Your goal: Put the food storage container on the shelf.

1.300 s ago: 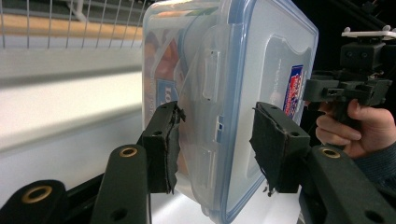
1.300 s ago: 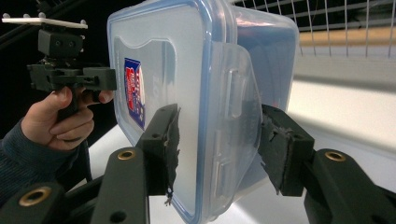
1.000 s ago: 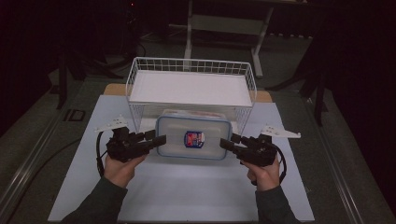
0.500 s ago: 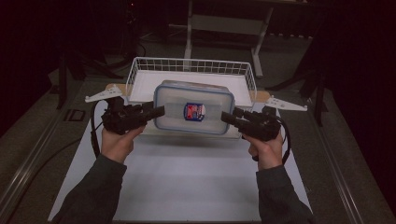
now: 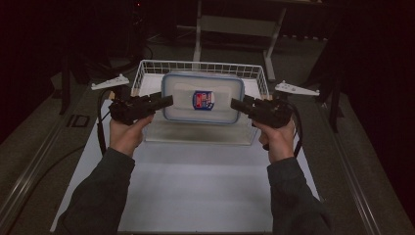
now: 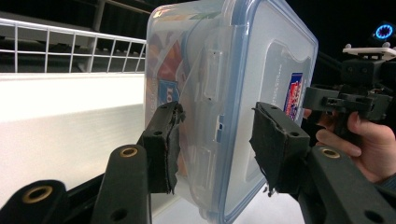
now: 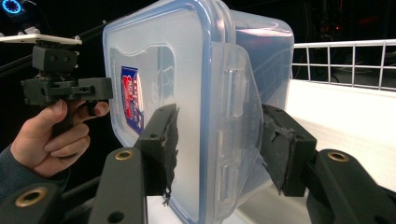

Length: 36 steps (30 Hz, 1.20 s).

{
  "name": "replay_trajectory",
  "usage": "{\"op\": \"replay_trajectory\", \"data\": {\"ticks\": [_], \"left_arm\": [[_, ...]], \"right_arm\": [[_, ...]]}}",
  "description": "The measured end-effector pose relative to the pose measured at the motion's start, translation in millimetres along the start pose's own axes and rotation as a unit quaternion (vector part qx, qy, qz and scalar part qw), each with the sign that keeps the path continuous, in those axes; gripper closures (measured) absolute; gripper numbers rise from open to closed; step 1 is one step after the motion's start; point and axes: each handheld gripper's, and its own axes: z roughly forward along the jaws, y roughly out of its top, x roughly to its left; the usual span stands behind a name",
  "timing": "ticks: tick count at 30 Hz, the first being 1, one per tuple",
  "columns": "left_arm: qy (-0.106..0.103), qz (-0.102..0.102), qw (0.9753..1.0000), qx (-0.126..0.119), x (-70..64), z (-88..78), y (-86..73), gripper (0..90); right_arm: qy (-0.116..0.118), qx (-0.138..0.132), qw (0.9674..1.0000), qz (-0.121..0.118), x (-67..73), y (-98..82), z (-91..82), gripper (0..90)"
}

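High view: container (image 5: 202, 98) higher than before, now over the basket (image 5: 142, 68), left tool (image 5: 166, 102) and right tool (image 5: 236, 104) both clamped on it.

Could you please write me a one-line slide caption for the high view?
Two hand-held grippers, left and right, carry a lidded plastic container over a white wire basket.

- The left gripper (image 5: 165, 101) has a black, blocky body with a pistol handle, and a black cable loops from it
- The right gripper (image 5: 236, 104) has the same black body and cable
- Each gripper carries a pale grey three-cornered plate on top
- The jaws are black, with brass-coloured rivets at the joints
- The pads (image 7: 161, 149) are dark rubber with torn, ragged edges
- Both sleeves are dark grey
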Motion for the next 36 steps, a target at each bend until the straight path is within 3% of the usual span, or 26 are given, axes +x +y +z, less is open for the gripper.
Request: {"op": "replay_trajectory", "data": {"ticks": [4,10,17,26,36], "left_arm": [[0.001,-0.013,0.9999,0.001,8.6,5.7,4.2,52.4],[0.012,-0.038,0.9992,0.005,18.7,15.1,10.8,52.4],[0.02,-0.062,0.9978,0.011,30.9,24.3,8.4,52.2],[0.021,-0.09,0.9957,0.006,38.2,28.5,9.8,52.0],[0.026,-0.1,0.9946,-0.009,41.0,35.6,9.9,51.5]], "right_arm": [[-0.003,0.004,1.0,0.004,-6.9,5.9,7.2,48.7],[-0.003,0.014,0.9994,0.03,-20.7,11.4,17.9,48.6],[-0.018,0.032,0.9982,0.048,-32.5,10.0,28.8,48.2],[-0.021,0.04,0.9969,0.064,-38.6,13.9,35.6,48.1],[-0.028,0.046,0.9957,0.076,-46.4,19.8,39.1,47.4]]}}
